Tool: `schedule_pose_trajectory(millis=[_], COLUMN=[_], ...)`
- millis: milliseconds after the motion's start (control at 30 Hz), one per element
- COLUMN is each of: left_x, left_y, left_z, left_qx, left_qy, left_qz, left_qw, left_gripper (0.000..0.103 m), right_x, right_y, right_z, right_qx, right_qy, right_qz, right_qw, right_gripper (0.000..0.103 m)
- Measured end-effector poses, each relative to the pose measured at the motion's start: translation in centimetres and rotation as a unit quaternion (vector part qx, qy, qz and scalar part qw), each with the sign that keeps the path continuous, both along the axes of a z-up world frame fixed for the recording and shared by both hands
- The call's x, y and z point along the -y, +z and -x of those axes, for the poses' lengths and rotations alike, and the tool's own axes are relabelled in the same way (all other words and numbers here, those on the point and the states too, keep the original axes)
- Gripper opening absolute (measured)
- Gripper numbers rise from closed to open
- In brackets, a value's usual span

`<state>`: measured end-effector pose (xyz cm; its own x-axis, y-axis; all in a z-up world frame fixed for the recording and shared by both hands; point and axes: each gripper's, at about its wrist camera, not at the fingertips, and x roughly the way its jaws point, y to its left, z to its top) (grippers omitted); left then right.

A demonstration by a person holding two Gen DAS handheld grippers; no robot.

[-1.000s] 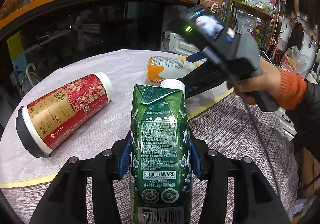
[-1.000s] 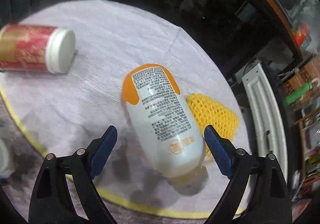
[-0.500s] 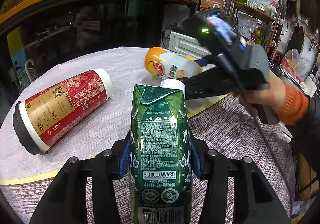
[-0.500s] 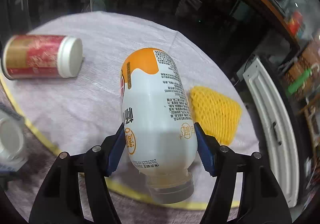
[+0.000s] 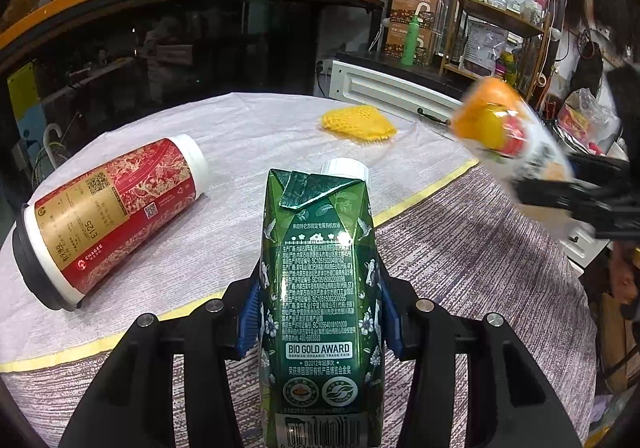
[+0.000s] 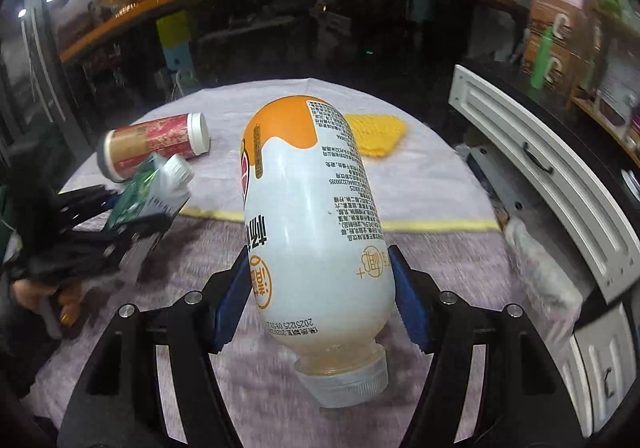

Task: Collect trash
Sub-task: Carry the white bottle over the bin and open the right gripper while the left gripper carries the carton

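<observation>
at the bottom centre of the left wrist view, the left gripper is clenched on a green carton, its blue pads pressed to both sides, the white cap pointing away toward the table. at the bottom centre of the right wrist view, the right gripper grasps a white and orange bottle around its lower body, cap end toward the camera and orange base tipped away; the pads sit against both flanks and the bottle hangs clear of the cloth. the same bottle shows blurred at the right edge of the left view.

two pieces of trash are not yet collected. a red and gold cup with a black lid lies on its side at the left of the left view, on the pale cloth, well apart from the carton. a yellow foam net lies flat in the upper middle, near the far rim of the table.

judging by this, the step in hand is carrying off the first pair: both tools are loaded, and no bin or bag shows in either view, so where they go cannot be told. the next move calls for bringing carton and bottle to a container, letting them go one at a time, then returning for the cup and the net. the cup is round and may roll when touched; the net is soft and flat, so it likely needs a pinch from above.
</observation>
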<state>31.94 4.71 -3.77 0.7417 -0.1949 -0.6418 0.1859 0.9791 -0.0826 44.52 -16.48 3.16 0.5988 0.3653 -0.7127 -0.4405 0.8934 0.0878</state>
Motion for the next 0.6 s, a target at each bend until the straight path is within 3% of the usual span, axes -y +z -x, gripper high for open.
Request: schedule_pose_trajectory(millis=[233, 467, 600], left_x=[1.7, 8.2, 13.1], left_y=[0.7, 3.3, 3.9], left_z=[0.4, 4.4, 7.3], left_qx=[0.012, 0.036, 0.044], left_qy=[0.009, -0.061, -0.111], left_qz=[-0.016, -0.010, -0.011], left_qw=[0.9998, 0.9974, 0.9928], left_gripper=[0.048, 0.048, 0.048], right_x=[8.8, 14.7, 17.7], right_y=[0.7, -1.0, -2.6], right_z=[9.4, 17.1, 20.9], right_qx=[0.014, 0.034, 0.022], right_qy=[-0.062, -0.129, -0.161], right_qz=[-0.051, -0.037, -0.050], right_qw=[0.997, 0.990, 0.986], right_gripper=[0.066, 0.066, 0.066])
